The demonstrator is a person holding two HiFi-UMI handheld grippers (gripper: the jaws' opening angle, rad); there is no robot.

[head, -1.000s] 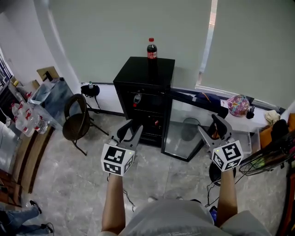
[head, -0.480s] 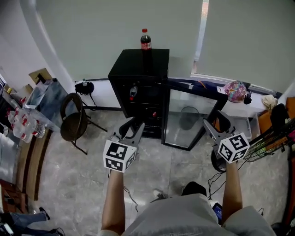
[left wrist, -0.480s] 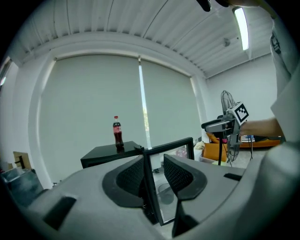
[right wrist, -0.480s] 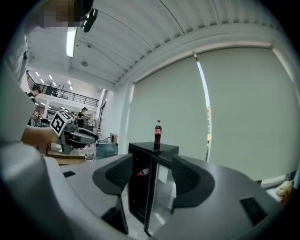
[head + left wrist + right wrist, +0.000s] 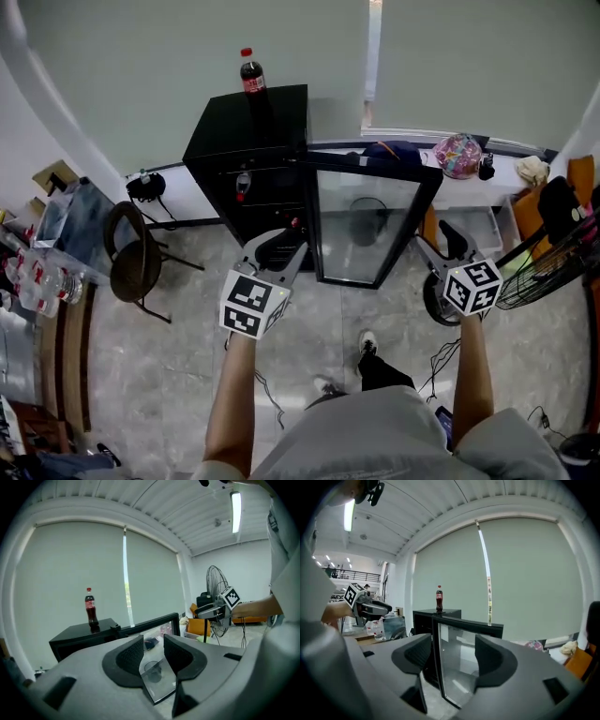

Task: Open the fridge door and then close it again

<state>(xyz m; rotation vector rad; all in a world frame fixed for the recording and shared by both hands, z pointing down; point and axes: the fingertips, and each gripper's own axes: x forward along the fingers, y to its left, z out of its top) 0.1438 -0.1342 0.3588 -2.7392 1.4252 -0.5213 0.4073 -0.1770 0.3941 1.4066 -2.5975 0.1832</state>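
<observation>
Since the glass door (image 5: 366,220) stands swung wide to the right of the black fridge (image 5: 248,131), the opening half looks done and closing is the step in hand. To do it well, I would bring the right hand-held gripper (image 5: 439,246) round to the door's free right edge and push with the flat of a jaw. It should follow the arc left and far towards the cabinet, easing off at the end so the cola bottle (image 5: 251,73) on top does not rock. The left hand-held gripper (image 5: 278,246) hovers on the near side of the open compartment (probably in the door's sweep), so it should draw aside first. The right hand-held gripper is released, its jaws spread wide with only air between them. In its own view the door frame lines up with the gap, yet lies well apart. The left hand-held gripper is also released, jaws about half open, holding and touching nothing.
</observation>
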